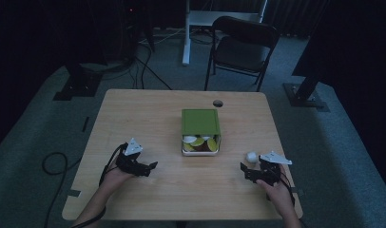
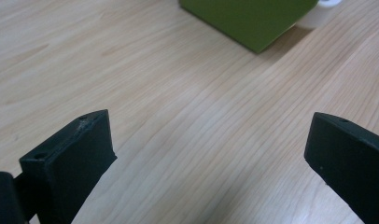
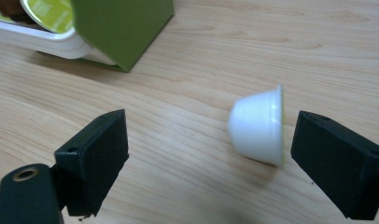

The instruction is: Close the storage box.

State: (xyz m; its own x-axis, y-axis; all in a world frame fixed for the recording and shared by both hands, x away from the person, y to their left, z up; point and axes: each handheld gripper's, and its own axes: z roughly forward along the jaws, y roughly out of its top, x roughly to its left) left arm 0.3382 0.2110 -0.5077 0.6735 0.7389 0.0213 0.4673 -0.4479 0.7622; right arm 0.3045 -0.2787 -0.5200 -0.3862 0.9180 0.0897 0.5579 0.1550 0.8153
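Right claw (image 3: 206,158) wide open, empty, white capsule (image 3: 258,126) lying on its side between the jaws, nearer the right one. Likely step: grasp it; centre the jaws, close across the body, not the rim. Capsule axis lies flat on the worktop (image 1: 148,118), foil toward right jaw, near the right edge beside the green box (image 1: 200,124). Left claw (image 2: 206,158) open, empty.
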